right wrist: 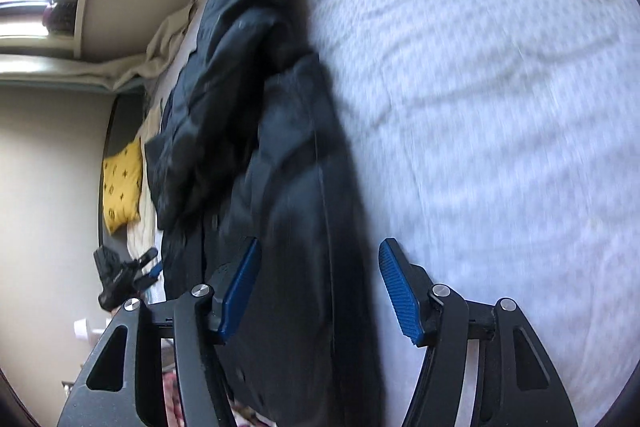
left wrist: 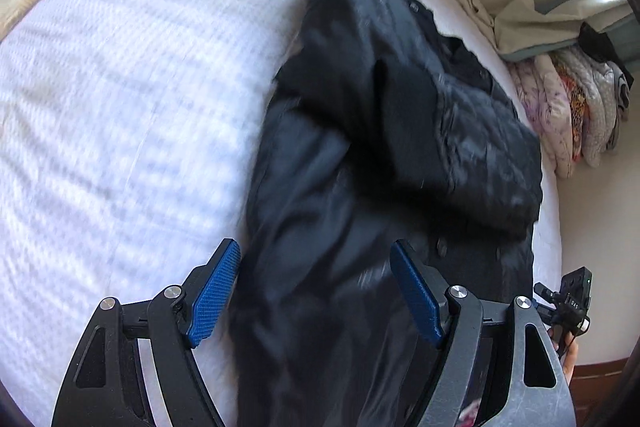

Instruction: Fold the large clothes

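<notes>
Lying lengthwise along the bed [left wrist: 120,87]: black coat [left wrist: 360,167], one sleeve folded across. Hovering above its near end, spread wide and gripping nothing: left claw [left wrist: 316,291], right claw [right wrist: 318,289].

Yellow pillow [right wrist: 122,187] — folded quilts [left wrist: 576,111]

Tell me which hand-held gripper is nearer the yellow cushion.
Left, as far as can be judged. In the right wrist view, the left hand-held gripper shows just below the yellow cushion, at the black coat's far edge. The right hand-held gripper straddles the coat's opposite edge.
</notes>
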`<state>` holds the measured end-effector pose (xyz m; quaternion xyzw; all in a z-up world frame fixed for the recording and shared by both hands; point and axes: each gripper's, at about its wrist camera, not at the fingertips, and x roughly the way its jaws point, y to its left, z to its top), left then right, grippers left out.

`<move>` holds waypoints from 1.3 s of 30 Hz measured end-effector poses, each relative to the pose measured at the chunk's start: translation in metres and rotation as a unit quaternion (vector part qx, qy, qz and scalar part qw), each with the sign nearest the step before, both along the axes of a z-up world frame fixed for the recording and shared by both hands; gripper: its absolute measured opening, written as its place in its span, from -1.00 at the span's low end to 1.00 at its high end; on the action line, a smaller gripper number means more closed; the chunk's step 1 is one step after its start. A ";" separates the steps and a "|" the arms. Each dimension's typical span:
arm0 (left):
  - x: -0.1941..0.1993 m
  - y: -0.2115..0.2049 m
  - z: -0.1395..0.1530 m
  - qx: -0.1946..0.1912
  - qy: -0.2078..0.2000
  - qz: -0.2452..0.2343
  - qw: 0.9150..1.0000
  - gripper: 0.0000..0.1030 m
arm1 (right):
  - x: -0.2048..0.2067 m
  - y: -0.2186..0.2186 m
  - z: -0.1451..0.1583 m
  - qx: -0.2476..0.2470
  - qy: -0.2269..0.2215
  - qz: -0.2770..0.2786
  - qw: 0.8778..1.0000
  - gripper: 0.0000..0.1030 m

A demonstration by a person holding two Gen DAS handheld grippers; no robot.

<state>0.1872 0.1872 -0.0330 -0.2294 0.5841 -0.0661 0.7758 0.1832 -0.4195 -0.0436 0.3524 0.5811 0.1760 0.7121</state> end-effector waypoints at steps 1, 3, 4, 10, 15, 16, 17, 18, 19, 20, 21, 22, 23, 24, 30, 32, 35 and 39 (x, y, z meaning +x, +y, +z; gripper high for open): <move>-0.006 0.001 -0.003 -0.001 0.011 -0.004 1.000 0.57 | -0.006 0.002 0.000 0.000 0.003 0.005 1.000 0.17; -0.020 0.005 -0.009 0.001 0.032 -0.013 0.999 0.57 | -0.020 0.006 -0.002 0.002 0.012 0.017 1.000 0.17; -0.026 0.007 -0.011 0.000 0.038 -0.016 0.999 0.57 | -0.029 0.008 -0.005 0.004 0.018 0.024 1.000 0.17; -0.076 0.008 -0.024 -0.069 0.071 -0.046 0.994 0.54 | -0.073 0.021 -0.017 0.035 0.028 0.046 0.998 0.17; -0.089 -0.002 -0.029 -0.091 0.074 -0.066 0.991 0.27 | -0.080 0.036 -0.018 0.037 0.011 0.065 0.997 0.17; -0.090 -0.003 -0.030 -0.084 0.071 -0.069 0.992 0.14 | -0.081 0.039 -0.018 0.038 0.008 0.070 0.997 0.17; -0.090 -0.003 -0.030 -0.075 0.070 -0.068 0.992 0.05 | -0.082 0.042 -0.018 0.038 0.006 0.074 0.997 0.12; -0.089 -0.003 -0.031 -0.076 0.070 -0.065 0.992 -0.15 | -0.082 0.045 -0.017 0.036 0.003 0.079 0.996 0.04; -0.087 -0.002 -0.031 -0.085 0.072 -0.062 0.992 -0.29 | -0.083 0.047 -0.017 0.033 0.001 0.086 0.996 -0.15; -0.085 -0.002 -0.032 -0.093 0.072 -0.060 0.991 -0.37 | -0.082 0.049 -0.017 0.032 0.002 0.090 0.995 -0.36; -0.086 -0.001 -0.031 -0.101 0.071 -0.059 0.991 -0.49 | -0.083 0.048 -0.018 0.034 0.003 0.091 0.995 -0.47; -0.087 -0.002 -0.030 -0.103 0.068 -0.061 0.991 -0.57 | -0.083 0.049 -0.020 0.042 0.006 0.092 0.995 -0.60; -0.087 -0.004 -0.028 -0.104 0.064 -0.065 0.990 -0.60 | -0.083 0.049 -0.021 0.044 0.005 0.091 0.995 -0.66; -0.089 -0.005 -0.024 -0.106 0.055 -0.072 0.990 -0.64 | -0.082 0.051 -0.020 0.044 0.002 0.092 0.995 -0.70; -0.105 0.004 -0.002 -0.139 0.031 -0.072 0.987 -0.68 | -0.095 0.039 -0.004 0.069 -0.031 0.090 0.993 -0.79; -0.113 0.004 0.008 -0.148 0.022 -0.073 0.986 -0.68 | -0.104 0.037 0.000 0.075 -0.034 0.089 0.993 -0.79; -0.134 0.018 0.019 -0.166 0.009 -0.077 0.983 -0.68 | -0.119 0.036 0.007 0.090 -0.041 0.087 0.991 -0.80; -0.148 0.020 0.025 -0.186 0.003 -0.074 0.980 -0.68 | -0.139 0.024 0.017 0.114 -0.056 0.074 0.989 -0.80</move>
